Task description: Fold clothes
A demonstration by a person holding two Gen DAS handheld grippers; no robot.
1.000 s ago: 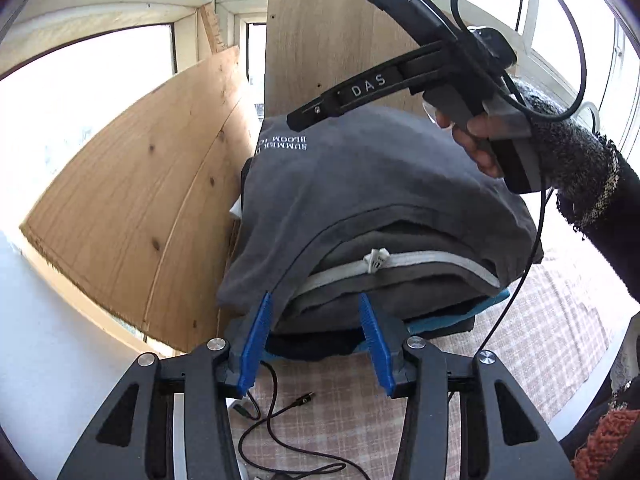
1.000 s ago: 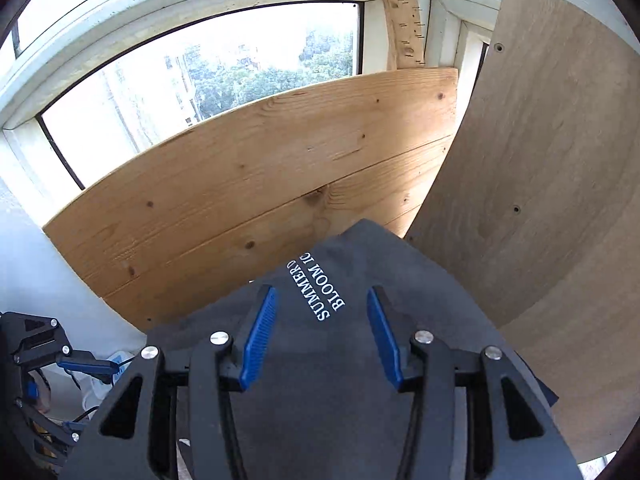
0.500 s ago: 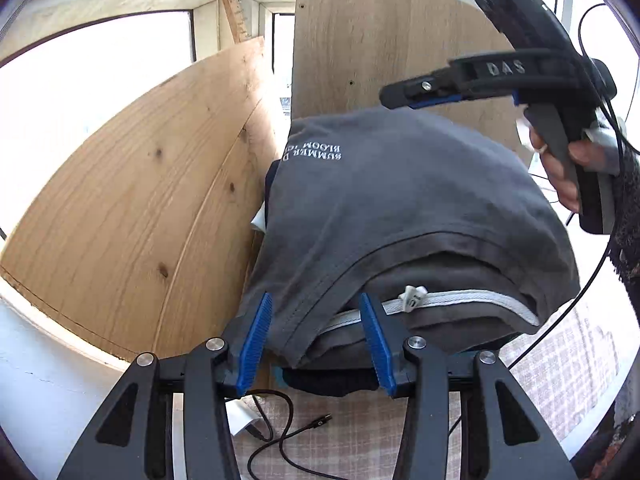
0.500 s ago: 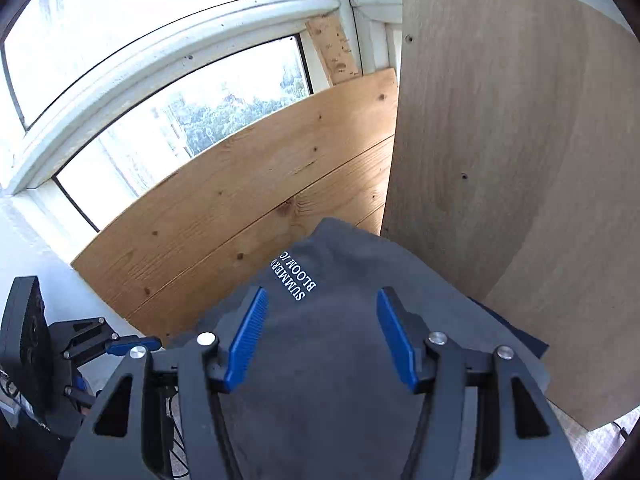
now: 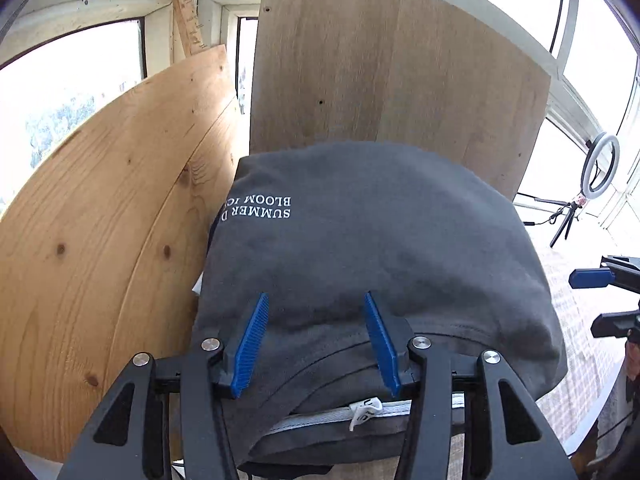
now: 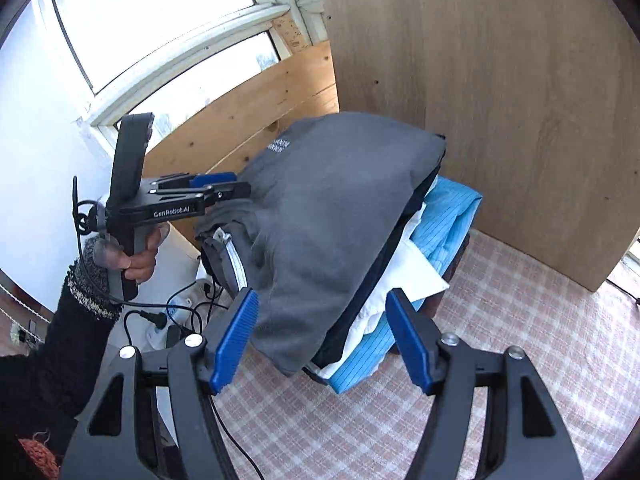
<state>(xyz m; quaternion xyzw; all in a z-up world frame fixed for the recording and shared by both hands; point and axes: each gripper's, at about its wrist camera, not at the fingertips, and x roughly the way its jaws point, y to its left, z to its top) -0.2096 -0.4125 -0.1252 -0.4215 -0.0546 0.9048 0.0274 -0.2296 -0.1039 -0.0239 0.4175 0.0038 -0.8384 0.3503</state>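
A folded grey T-shirt with white lettering lies on top of a stack of folded clothes. Under it show a grey zippered garment, a white piece and a light blue piece. My left gripper is open, low over the shirt's near edge, and holds nothing. It also shows in the right wrist view at the stack's left side. My right gripper is open and empty, drawn back in front of the stack. Its blue pad shows at the right edge of the left wrist view.
Two wooden boards lean against the windows behind the stack. The stack rests on a pink checked cloth. Black cables lie at the left. A ring light on a tripod stands at the far right.
My right gripper has lifted off the shirt's top and pulled back to the front of the stack. My left gripper has risen and moved in over the shirt's near edge.
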